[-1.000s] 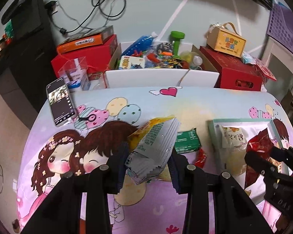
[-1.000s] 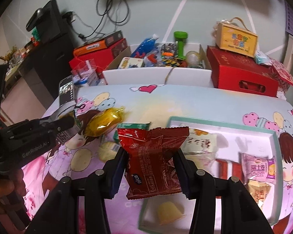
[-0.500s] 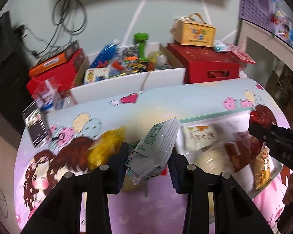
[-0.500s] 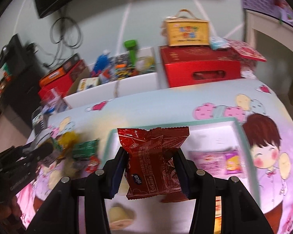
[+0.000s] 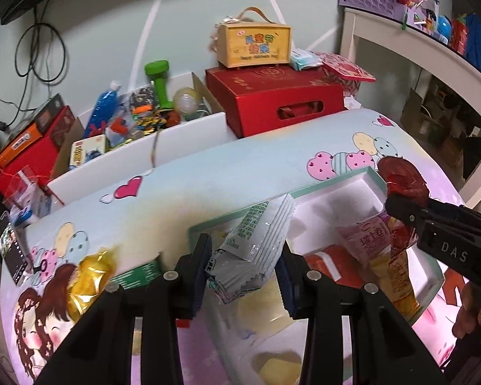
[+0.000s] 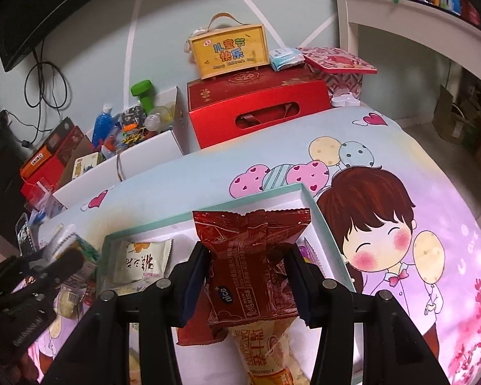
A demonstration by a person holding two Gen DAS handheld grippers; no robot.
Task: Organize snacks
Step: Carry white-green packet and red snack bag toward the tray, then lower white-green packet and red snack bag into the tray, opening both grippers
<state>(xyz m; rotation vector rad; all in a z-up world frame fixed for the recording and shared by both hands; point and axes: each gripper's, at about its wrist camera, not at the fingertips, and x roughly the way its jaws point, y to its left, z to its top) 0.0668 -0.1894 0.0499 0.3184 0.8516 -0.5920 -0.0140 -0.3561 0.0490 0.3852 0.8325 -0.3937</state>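
My left gripper is shut on a silver-grey snack packet, held above the left part of the white tray with a teal rim. Over the same tray, my right gripper is shut on a red snack packet. In the left wrist view the right gripper comes in from the right with that red packet. Inside the tray lie a white packet, a pink packet and a yellow-orange packet. A yellow wrapped snack and a green packet lie left of the tray.
Behind the cartoon-print table stand a white box of toys, a red carry box and a yellow wooden box on top of it. A phone lies at the table's left edge. A white shelf rises at the right.
Both grippers have moved to the right across the table and now hang over the tray, each still gripping its packet. Both views have rolled.
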